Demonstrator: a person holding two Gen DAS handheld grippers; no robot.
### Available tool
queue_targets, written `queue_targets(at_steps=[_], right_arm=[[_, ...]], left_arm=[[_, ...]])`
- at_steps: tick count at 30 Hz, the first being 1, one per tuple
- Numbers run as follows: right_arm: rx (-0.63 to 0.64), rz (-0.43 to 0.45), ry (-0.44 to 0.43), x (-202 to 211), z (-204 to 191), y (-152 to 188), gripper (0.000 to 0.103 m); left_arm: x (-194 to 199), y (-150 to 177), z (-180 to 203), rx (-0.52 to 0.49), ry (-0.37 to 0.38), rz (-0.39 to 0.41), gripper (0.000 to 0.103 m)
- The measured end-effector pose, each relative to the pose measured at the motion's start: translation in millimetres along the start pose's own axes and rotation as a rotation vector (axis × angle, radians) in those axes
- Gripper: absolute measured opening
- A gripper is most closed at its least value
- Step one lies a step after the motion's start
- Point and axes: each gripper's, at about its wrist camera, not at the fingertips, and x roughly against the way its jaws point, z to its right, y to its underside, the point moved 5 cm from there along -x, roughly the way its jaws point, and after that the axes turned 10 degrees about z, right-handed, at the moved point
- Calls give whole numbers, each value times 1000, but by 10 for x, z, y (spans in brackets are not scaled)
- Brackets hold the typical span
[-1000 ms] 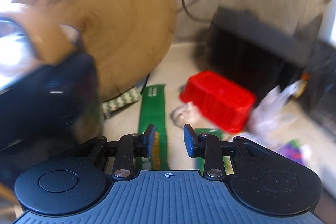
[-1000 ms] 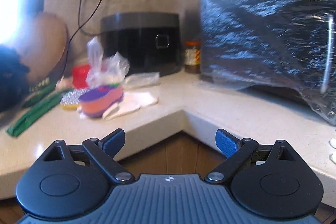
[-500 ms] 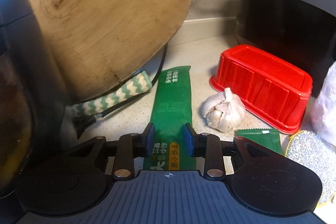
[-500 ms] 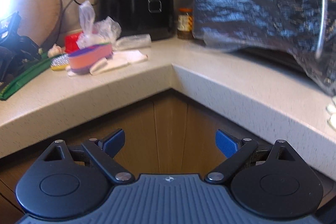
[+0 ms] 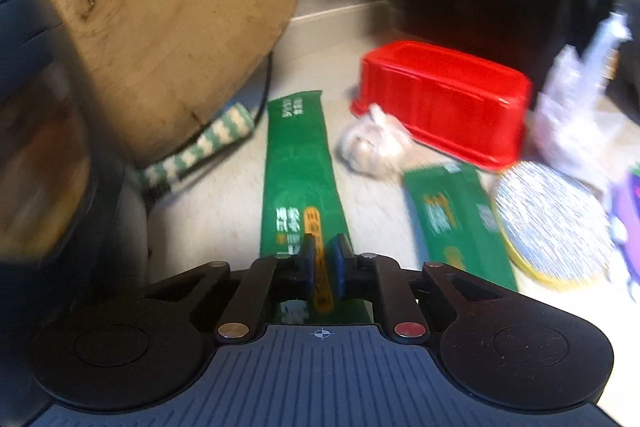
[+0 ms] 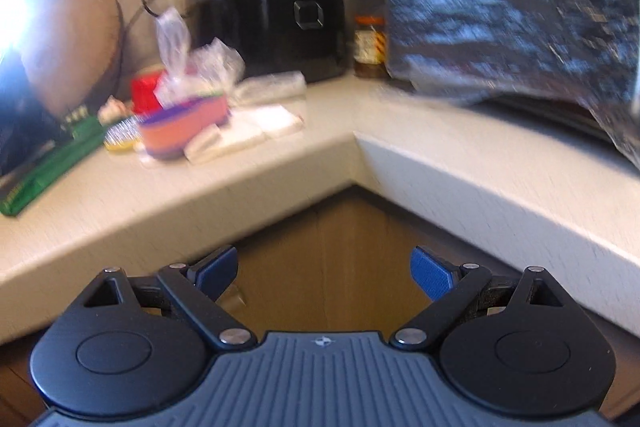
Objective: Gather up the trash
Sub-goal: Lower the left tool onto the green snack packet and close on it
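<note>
The left tongs [image 5: 322, 259] had just been closing and now pinched the near end of a long green wrapper [image 5: 298, 163] lying flat on the tabletop [image 5: 208, 203], the blue pads pressed on the orange-printed strip at its near edge. The wrapper ran straight away from the tongs, its long axis pointing from near to far and leaning slightly left, with the far end stopping short of the wall beside the round wooden board [image 5: 160, 11] that leaned there. A striped green-and-white strap [image 5: 200, 147] lay just left of the wrapper, and a bulb of garlic [image 5: 370, 147] just right of it, touching or nearly touching a red plastic tub [image 5: 444, 99]. A second, shorter green wrapper [image 5: 452, 223] lay farther right, angled beside a round foil lid [image 5: 554, 223].

The right tongs [image 6: 324, 273] hung wide open and empty, below the edge of the corner tabletop [image 6: 280, 163] and in front of the wooden cupboard front, well apart from the litter. From that side the long green wrapper [image 6: 48, 167] showed at the far left, with a clear plastic bag [image 6: 188, 67] and a pink-and-purple bowl [image 6: 180, 135] nearer the middle. The left hand was plainly the nearer one, and any lift would likely trail the wrapper's free far end lengthwise behind the grip.
</note>
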Motion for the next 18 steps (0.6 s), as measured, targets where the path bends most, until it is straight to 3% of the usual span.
queue_targets(at_steps=[5,11,16,18], right_arm=[[8,69,-88,-46,-343,-320,94],[85,111,-182,-94,-863,-506,94],[82,95,-232,-122,-1096,-459,94],[90,95,-229,-95,-1127,-422,94]], left_arm=[[456,278,-6,16,75,6,11],[1071,605,83,6,210,-57,12],[1232,286,7,85,196,98,12],[1108,153,39,123,199,107,16]])
